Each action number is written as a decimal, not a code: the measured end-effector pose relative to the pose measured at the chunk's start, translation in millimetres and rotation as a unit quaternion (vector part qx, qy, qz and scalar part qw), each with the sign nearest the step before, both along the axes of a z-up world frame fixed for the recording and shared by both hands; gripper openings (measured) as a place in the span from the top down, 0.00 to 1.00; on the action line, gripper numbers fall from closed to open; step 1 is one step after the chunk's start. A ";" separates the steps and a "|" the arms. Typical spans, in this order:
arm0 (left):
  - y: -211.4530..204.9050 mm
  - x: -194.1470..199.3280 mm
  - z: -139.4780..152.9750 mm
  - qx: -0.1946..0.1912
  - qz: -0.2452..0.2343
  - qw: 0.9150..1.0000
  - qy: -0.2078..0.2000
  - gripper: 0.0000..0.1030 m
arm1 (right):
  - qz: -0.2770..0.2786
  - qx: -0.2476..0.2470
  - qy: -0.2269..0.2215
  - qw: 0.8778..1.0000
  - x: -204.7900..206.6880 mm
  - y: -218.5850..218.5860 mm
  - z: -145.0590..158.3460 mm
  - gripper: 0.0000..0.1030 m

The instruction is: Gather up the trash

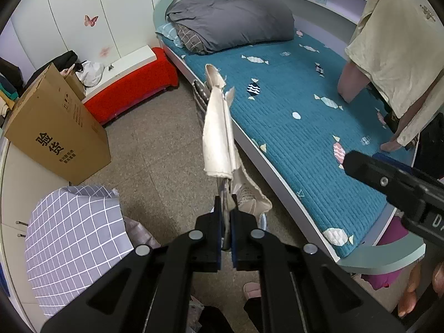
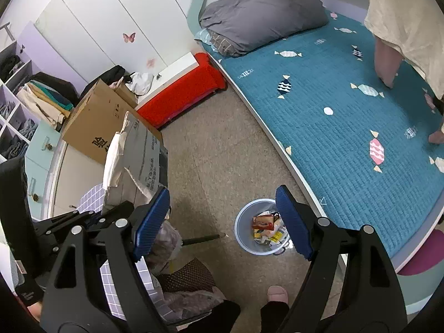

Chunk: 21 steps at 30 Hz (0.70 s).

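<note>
Left wrist view looks down at a speckled grey-brown floor next to a curved bed with a teal quilted cover printed with little candy shapes. The left tool is clenched on a cream cloth bag, pinching it right at the blue pads, and the bag sticks up and away from the jaws over the edge of the bed. A folded grey duvet sits at the head end. Someone in a beige shirt leans over the far side of the bed with a hand on the cover. A cardboard box with black printing stands by the white cupboards, and a red bench sits beyond it against the wall with butterfly stickers. A grey checked cloth is bottom left.

Over on the right wrist view, the right tool is spread wide with nothing between its blue pads. Between the jaws on the floor you can see a small pale blue bin with wrappers and crumpled paper inside, just beside the bed's edge. So that's where the trash is. A black stick-like thing lies on the floor just left of the bin, can't tell what it is. A pink slipper pokes in at the bottom. Open shelves with folded clothes are off to the left.
</note>
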<state>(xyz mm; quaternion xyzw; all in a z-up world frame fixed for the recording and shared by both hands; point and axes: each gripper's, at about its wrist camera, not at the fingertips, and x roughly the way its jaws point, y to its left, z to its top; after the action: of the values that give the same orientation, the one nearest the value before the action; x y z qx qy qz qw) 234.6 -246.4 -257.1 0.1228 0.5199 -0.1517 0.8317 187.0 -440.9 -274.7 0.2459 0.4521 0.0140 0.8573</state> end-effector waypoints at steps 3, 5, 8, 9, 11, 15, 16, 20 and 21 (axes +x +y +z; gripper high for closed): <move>-0.5 5.2 -0.4 -0.010 0.005 1.000 0.007 0.79 | -0.006 0.004 0.002 1.000 -2.2 -3.7 -2.2 0.24; 0.0 5.6 0.2 -0.006 0.014 1.000 0.001 0.38 | -0.008 0.006 0.002 1.000 -4.3 -5.4 -1.7 0.24; 0.9 1.4 1.4 -0.003 0.020 1.000 -0.005 0.37 | -0.007 0.008 0.002 1.000 -6.2 -7.1 -1.1 0.24; 1.7 0.1 1.9 -0.003 0.024 1.000 -0.005 0.37 | -0.006 0.008 0.001 1.000 -6.7 -6.8 -0.4 0.24; 5.7 -4.3 6.1 -0.006 0.037 0.999 -0.012 0.37 | 0.000 0.008 -0.001 1.000 -8.4 -5.3 1.4 0.24; 15.5 -17.8 18.1 -0.003 0.070 0.997 -0.032 0.35 | 0.018 0.002 -0.011 1.000 -12.7 -0.6 5.6 0.24; 19.3 -23.3 22.4 -0.001 0.082 0.996 -0.039 0.34 | 0.024 0.002 -0.015 1.000 -14.1 2.2 8.2 0.24; 36.3 -40.4 39.4 -0.009 0.119 0.991 -0.052 0.33 | 0.051 0.008 -0.030 0.998 -17.8 15.3 19.7 0.24; 40.9 -44.6 43.5 -0.011 0.127 0.990 -0.055 0.33 | 0.058 0.009 -0.034 0.998 -19.2 19.2 23.7 0.24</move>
<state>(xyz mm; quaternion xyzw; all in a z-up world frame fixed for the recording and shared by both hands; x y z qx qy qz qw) 190.0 -205.5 -213.6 0.0545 0.4827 -0.0433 0.8730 167.8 -421.7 -251.1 0.2260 0.4359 0.0763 0.8678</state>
